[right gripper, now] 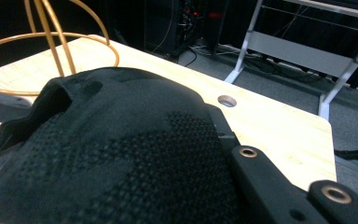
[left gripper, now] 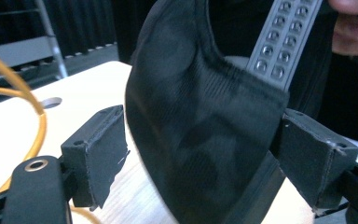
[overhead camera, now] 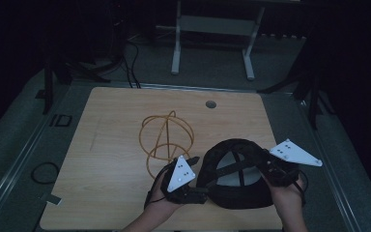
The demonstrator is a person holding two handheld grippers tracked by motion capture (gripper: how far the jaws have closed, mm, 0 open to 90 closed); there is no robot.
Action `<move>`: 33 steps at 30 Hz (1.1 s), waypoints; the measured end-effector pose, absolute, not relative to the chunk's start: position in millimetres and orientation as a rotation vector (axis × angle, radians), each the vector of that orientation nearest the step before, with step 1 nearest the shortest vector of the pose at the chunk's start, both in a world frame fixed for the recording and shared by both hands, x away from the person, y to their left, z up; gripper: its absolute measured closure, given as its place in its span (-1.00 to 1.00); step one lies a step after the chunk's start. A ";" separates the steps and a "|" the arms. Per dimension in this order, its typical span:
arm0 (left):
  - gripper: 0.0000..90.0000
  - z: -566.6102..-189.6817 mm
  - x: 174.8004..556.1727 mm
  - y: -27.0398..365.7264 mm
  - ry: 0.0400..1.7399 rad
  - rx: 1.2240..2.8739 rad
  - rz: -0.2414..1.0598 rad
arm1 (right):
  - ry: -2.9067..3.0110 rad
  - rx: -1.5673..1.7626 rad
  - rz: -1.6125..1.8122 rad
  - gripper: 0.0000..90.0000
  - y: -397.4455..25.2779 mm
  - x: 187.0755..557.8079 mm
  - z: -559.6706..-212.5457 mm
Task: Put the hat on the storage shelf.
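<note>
High view: black cap (overhead camera: 235, 174) sits upside down near the front edge of the bench (overhead camera: 125, 111), opening up, lining and cross seams showing. I have the left hand-held gripper (overhead camera: 197, 189) at its left rim and the right hand-held gripper (overhead camera: 266, 166) at its right rim. Orange wire stand (overhead camera: 166, 140) stands just behind and left of the cap, near the left hand-held gripper. My guess is the cap is meant for that stand.

Left gripper view: jaws spread, the cap's fabric (left gripper: 200, 140) between them, touching the right jaw, a gap at the left one. Not pinched yet. The grey snap strap (left gripper: 284, 42) rises above the rim. I'd close on the doubled rim band, not the thin crown cloth, and keep clear of the strap.

Right gripper view: cap fabric (right gripper: 116, 154) bulks over the jaws; I cannot tell whether this hand-held gripper is spread or pressed together. Wire stand (right gripper: 51, 42) sits beyond the cap.

To do it well: secure both rim holds, lift evenly, keep the opening stretched wide, and watch that the left hand-held gripper doesn't knock the light stand.
</note>
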State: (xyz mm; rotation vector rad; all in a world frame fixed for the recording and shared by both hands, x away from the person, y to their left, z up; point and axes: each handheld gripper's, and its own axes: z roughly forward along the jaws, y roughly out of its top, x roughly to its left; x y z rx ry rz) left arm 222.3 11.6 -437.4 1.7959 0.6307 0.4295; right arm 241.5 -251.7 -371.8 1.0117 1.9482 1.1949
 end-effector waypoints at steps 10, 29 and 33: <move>-0.39 -430.3 232.4 3.2 0.641 1.793 0.450 | 1.983 0.968 1.234 0.97 -252.4 235.5 -373.1; 0.56 -419.9 231.4 -8.0 0.628 1.832 0.479 | 1.983 0.961 1.263 0.97 -254.4 226.8 -374.7; 0.67 -418.9 233.6 -7.4 0.629 1.833 0.460 | 1.982 0.964 1.265 0.97 -254.6 226.6 -375.7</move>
